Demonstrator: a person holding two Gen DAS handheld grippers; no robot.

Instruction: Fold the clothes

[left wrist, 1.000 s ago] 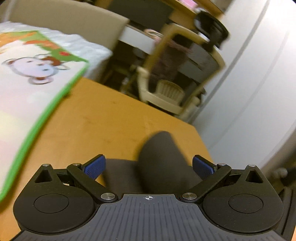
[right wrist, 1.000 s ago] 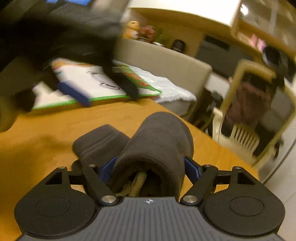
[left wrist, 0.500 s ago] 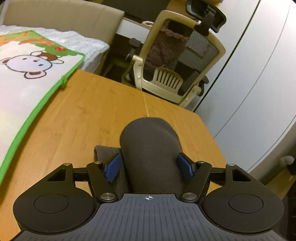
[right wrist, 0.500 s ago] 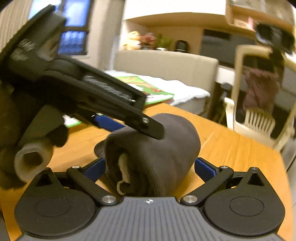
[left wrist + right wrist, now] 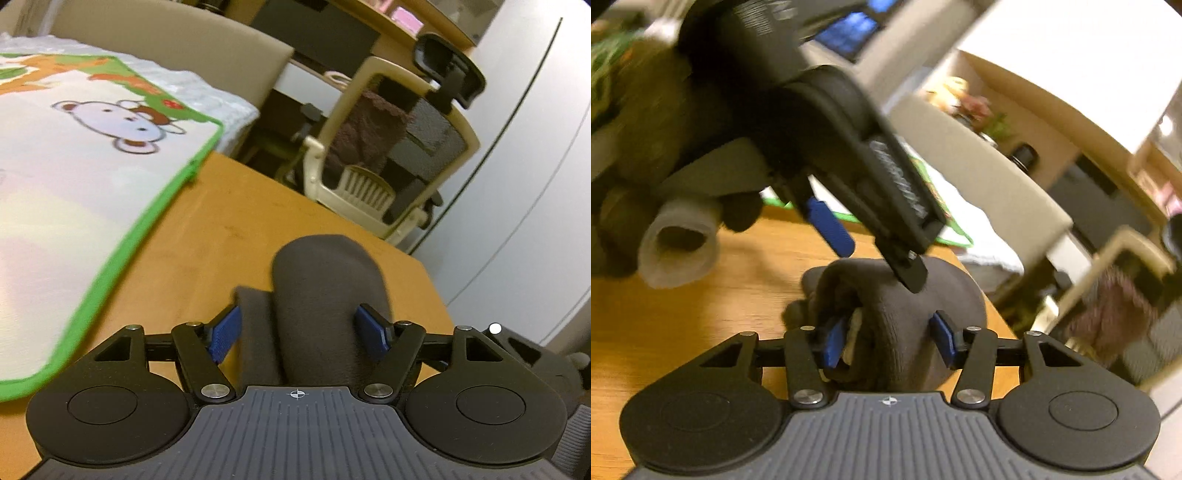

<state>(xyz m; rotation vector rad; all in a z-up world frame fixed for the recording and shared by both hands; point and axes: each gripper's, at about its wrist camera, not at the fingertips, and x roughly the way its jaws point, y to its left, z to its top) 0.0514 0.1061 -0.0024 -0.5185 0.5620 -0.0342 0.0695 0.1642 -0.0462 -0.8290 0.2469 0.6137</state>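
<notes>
A dark grey rolled sock bundle (image 5: 325,288) lies on the wooden table (image 5: 236,221). In the left wrist view my left gripper (image 5: 301,328) straddles it, blue pads beside the bundle, with a small gap at the left pad. In the right wrist view my right gripper (image 5: 886,341) is closed around the open end of the bundle (image 5: 897,306), its left pad tucked inside the cuff. The left gripper's body (image 5: 849,147) hovers just above the bundle there, one blue fingertip (image 5: 831,225) showing.
A cartoon-print mat with a green border (image 5: 74,166) covers the table's left part. The table's far and right edges are close to the bundle. A beige office chair (image 5: 388,155) stands beyond the table, with a beige bench (image 5: 979,162) behind.
The left gripper has loosened and lifted from the bundle. The right gripper has closed in on the bundle's open end, its left pad now inside the cuff.
</notes>
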